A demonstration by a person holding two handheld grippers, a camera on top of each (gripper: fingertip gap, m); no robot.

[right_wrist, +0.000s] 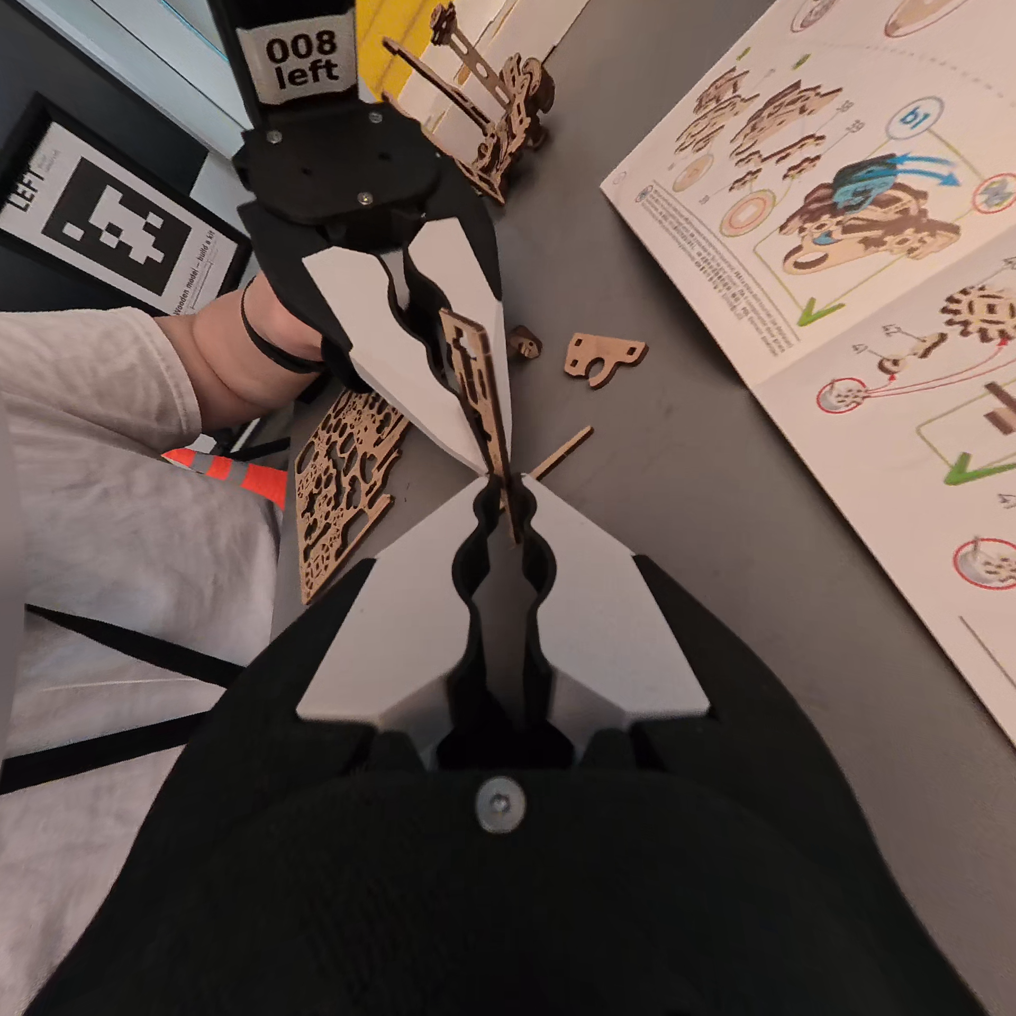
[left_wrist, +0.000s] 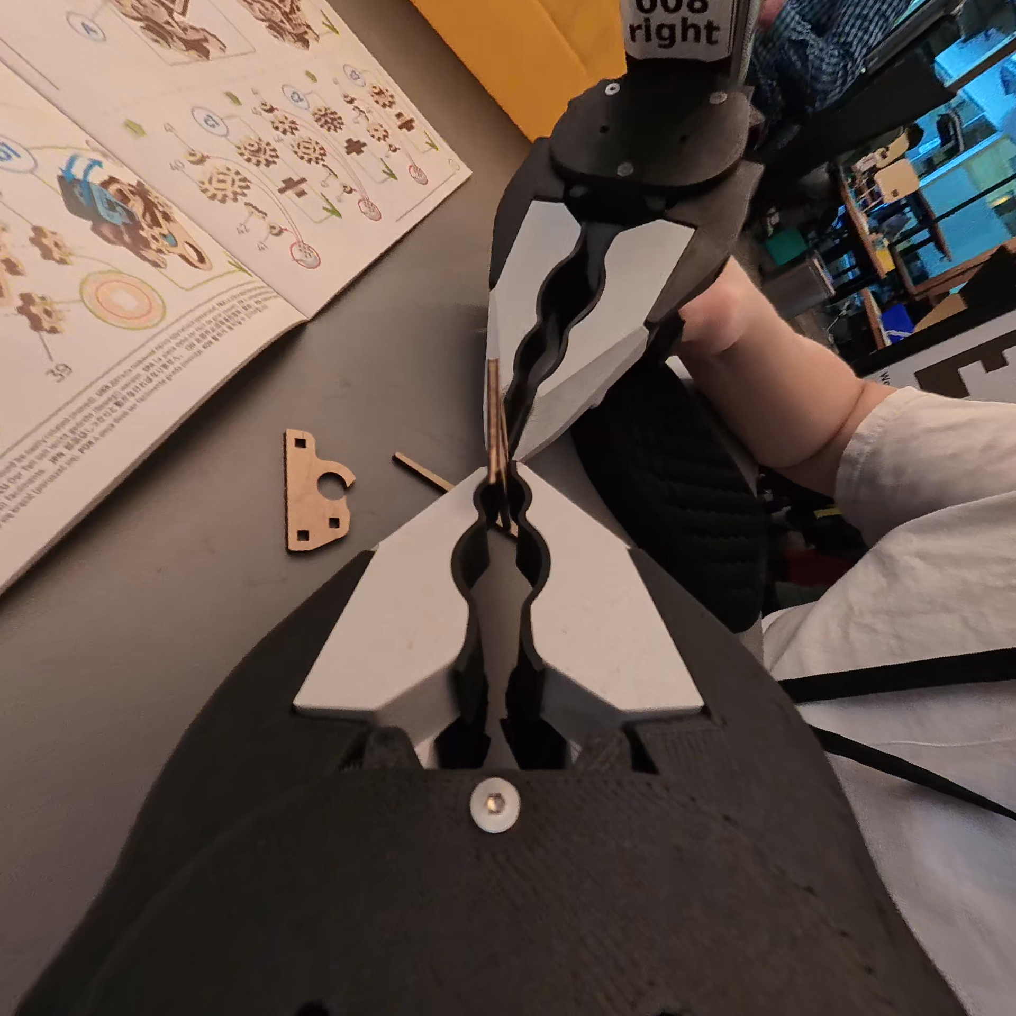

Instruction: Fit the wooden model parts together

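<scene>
My right gripper (right_wrist: 503, 486) was pinched nearly closed on the lower end of a slotted wooden strip (right_wrist: 478, 396), and my left gripper (left_wrist: 500, 484) was clamped on the same strip (left_wrist: 496, 418), tip to tip. I judged alignment mattered most: keep both grips square and press gently. Beyond the strip lay a thin wooden stick (right_wrist: 563, 453), then a notched wooden plate (right_wrist: 602, 360), and farthest the half-built wooden model (right_wrist: 495, 110) on the bench (right_wrist: 687, 550).

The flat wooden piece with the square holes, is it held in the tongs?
No, the flat wooden piece lies alone on the grey table.
</scene>
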